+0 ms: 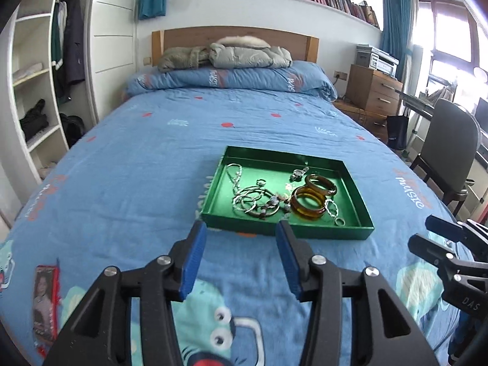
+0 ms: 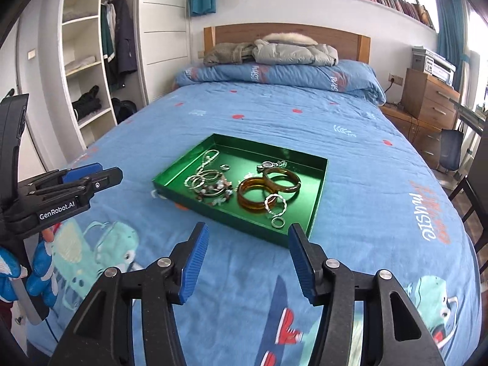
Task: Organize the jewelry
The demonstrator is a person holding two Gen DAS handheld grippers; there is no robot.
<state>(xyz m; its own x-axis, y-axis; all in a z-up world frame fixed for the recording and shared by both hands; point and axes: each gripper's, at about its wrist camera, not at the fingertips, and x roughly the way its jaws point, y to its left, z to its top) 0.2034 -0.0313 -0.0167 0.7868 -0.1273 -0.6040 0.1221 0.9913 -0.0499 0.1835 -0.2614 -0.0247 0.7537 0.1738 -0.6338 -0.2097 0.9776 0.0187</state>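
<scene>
Jewelry (image 2: 244, 186) lies heaped in a green tray (image 2: 170, 180) on the blue bedspread (image 2: 366, 183) — silver chains on one side, amber bangles (image 2: 268, 187) on the other. Both tools hover short of the tray's near edge; the left tool (image 1: 241, 235) and right tool (image 2: 248, 238) each stand spread, gripping nothing.
</scene>
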